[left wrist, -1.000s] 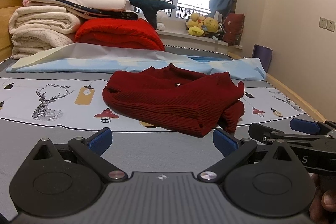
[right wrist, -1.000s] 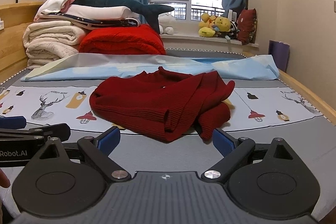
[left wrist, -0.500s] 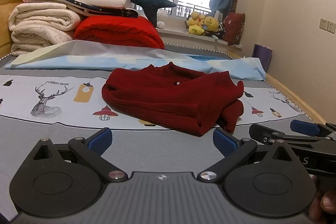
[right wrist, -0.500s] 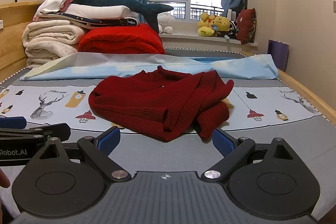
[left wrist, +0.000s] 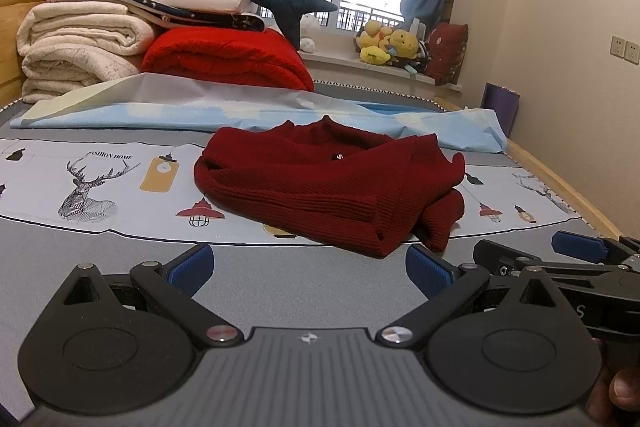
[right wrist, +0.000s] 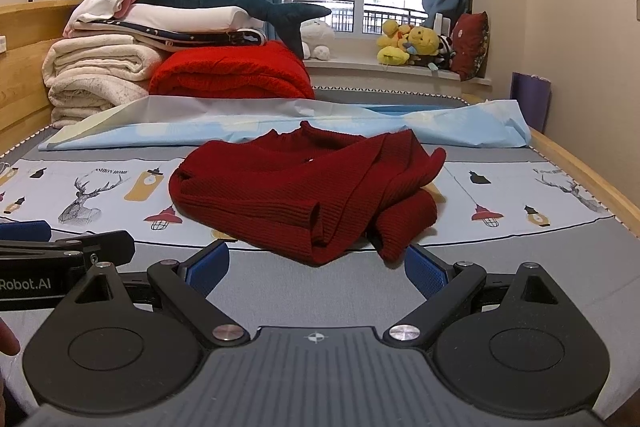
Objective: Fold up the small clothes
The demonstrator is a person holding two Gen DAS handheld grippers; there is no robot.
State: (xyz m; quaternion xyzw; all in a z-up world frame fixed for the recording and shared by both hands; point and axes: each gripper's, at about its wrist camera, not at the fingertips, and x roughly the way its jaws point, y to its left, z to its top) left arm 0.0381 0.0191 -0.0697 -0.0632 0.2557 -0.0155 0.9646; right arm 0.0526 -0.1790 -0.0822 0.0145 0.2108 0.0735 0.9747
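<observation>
A dark red knitted sweater lies loosely bunched on the printed sheet in the middle of the bed, one sleeve curled at its right. My left gripper is open just short of the sweater's near edge, nothing between its blue pads. My right gripper is open too, close in front of the sweater's near fold and apart from it. Each gripper shows at the edge of the other's view: the right gripper and the left gripper.
A pale blue sheet lies behind the sweater. Folded blankets, a red quilt and a plush shark are stacked at the back left. Plush toys sit on the windowsill. A wooden bed rail runs along the right.
Both grippers have moved slightly forward toward the sweater, and the left view has tilted a little. The sweater has not moved and both grippers stay open.
</observation>
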